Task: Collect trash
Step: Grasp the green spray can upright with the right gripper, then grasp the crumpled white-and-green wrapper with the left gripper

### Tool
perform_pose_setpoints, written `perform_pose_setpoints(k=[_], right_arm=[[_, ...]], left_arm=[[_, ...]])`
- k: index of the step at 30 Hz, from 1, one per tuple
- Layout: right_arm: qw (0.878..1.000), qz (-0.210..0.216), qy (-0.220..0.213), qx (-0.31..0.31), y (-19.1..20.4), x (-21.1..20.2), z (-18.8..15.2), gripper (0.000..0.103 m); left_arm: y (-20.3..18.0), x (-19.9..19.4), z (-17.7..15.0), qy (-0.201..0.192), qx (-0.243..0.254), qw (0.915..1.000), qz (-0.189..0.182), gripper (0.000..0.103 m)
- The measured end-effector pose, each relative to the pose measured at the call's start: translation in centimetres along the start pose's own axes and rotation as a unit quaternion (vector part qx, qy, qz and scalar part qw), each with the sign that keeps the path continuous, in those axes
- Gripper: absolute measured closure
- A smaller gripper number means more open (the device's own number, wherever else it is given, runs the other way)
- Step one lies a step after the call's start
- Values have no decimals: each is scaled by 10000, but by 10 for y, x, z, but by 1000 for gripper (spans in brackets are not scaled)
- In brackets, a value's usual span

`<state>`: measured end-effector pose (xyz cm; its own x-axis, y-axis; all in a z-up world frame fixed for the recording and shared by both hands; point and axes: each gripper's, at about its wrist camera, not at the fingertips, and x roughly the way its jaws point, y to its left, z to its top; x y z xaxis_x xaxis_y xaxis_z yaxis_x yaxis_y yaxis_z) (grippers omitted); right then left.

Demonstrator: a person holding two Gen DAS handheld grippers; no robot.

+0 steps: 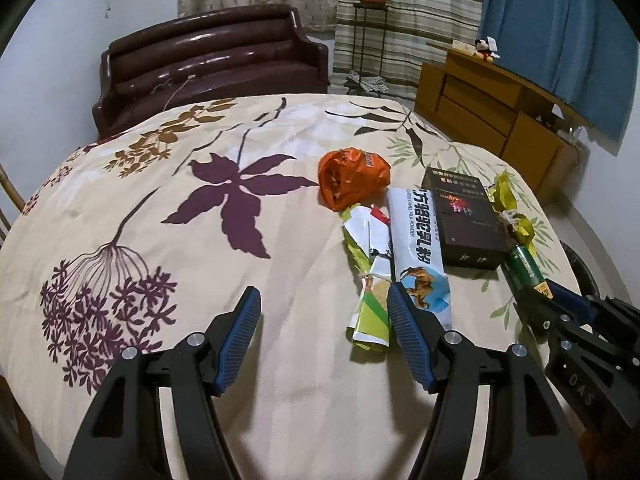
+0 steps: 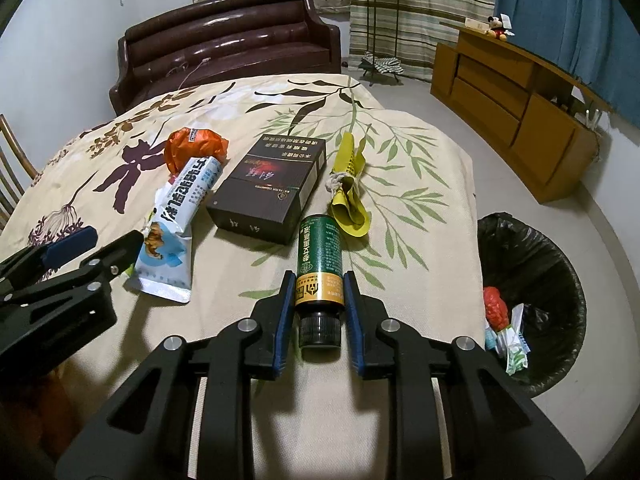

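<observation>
Trash lies on the floral tablecloth (image 1: 200, 280). My right gripper (image 2: 319, 280) is shut on a green bottle (image 2: 320, 254) with a black cap that lies on the cloth; the bottle also shows in the left wrist view (image 1: 524, 270). My left gripper (image 1: 322, 300) is open and empty, its right finger beside a green-white wrapper (image 1: 372, 292). Nearby lie a white milk-powder sachet (image 1: 420, 248), a crumpled orange wrapper (image 1: 352, 178), a dark box (image 1: 464, 220) and a yellow wrapper (image 2: 350, 188).
A black-lined trash bin (image 2: 532, 300) holding some trash stands on the floor right of the table. A brown sofa (image 1: 212, 60) is behind the table, a wooden cabinet (image 2: 512, 112) at the right wall, a chair (image 2: 12, 168) at the left.
</observation>
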<state>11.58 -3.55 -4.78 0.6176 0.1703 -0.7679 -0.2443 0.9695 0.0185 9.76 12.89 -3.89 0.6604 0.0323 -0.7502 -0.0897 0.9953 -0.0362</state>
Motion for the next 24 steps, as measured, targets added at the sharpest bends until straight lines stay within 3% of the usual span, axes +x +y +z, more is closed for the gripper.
perform_pose_setpoints(k=[8, 11, 18, 24], right_arm=[[10000, 60, 34, 46, 0, 2, 2, 80], [10000, 66, 32, 52, 0, 3, 2, 80], [10000, 62, 33, 51, -1, 3, 2, 80], [10000, 59, 28, 52, -1, 2, 2, 80]], left_arm=[[2, 10, 2, 211, -40, 9996, -209, 44], [3, 10, 2, 198, -56, 9995, -259, 50], [-2, 8, 0, 143, 111, 9993, -315, 79], [0, 7, -1, 134, 88, 9989, -430, 85]])
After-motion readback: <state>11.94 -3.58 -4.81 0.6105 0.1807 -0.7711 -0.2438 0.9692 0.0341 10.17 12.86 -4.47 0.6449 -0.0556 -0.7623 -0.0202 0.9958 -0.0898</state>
